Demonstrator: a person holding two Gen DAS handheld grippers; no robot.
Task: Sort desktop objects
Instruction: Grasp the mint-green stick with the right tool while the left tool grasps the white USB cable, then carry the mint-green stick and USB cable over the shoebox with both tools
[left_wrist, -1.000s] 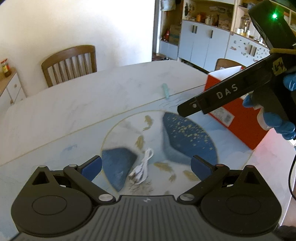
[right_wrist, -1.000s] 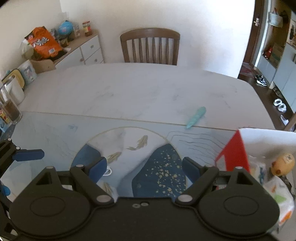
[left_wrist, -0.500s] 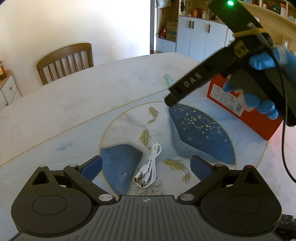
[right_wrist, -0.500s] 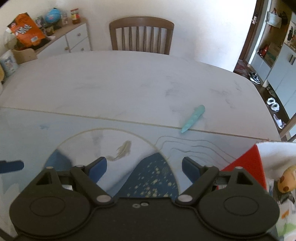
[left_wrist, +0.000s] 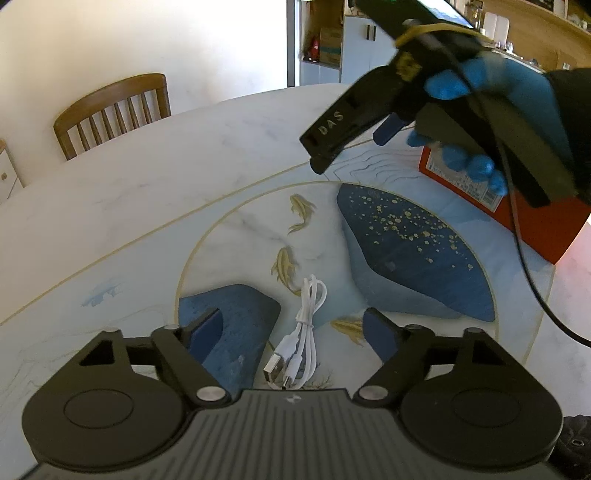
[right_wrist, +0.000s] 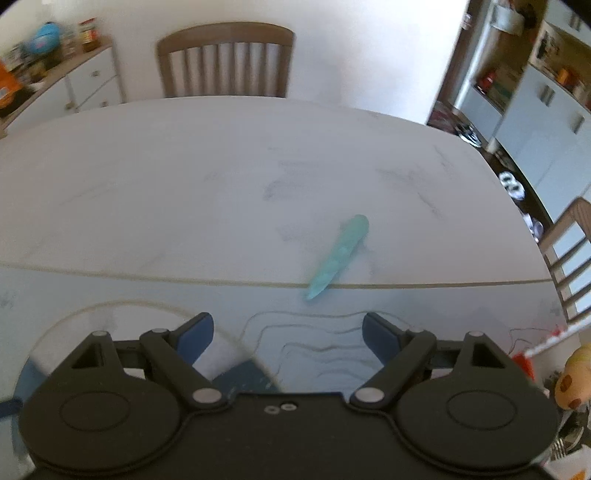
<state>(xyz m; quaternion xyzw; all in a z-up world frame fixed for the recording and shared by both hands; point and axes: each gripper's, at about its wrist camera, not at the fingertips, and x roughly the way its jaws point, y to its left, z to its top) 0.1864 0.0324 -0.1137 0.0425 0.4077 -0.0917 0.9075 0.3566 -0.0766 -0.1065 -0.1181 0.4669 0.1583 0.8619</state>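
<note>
two grippers are working over a marble-look table (right_wrist: 184, 177) that is carrying a printed mat with fish and blue shapes (left_wrist: 413, 251). the left gripper (left_wrist: 291, 332) is pointing down at a coiled white usb cable (left_wrist: 301, 332); its jaws have just been closing in, yet they are standing apart with a clear gap on either side of the cable, so the blue pads (left_wrist: 205, 326) are not pressing on it and nothing is being grasped. the cable is lying on the mat between the two fingers, its plug end nearest the camera. the right gripper (right_wrist: 288, 334) is hanging wide and released, holding nothing; a pale teal pen-like stick (right_wrist: 338, 256) is lying ahead of its fingers, slanting across the mat's gold border line, apart from both pads. in the left wrist view a blue-gloved hand (left_wrist: 480, 122) is gripping the right gripper's handle above the mat. an orange-red box (left_wrist: 546, 229) is sitting at the mat's right edge; in the right wrist view only its corner is showing, with a yellowish spotted plush-like thing (right_wrist: 574, 380) at the frame's edge near it, though whether that is lying inside the box i cannot tell. a wooden chair (right_wrist: 225, 59) is standing at the far side of the table.
</note>
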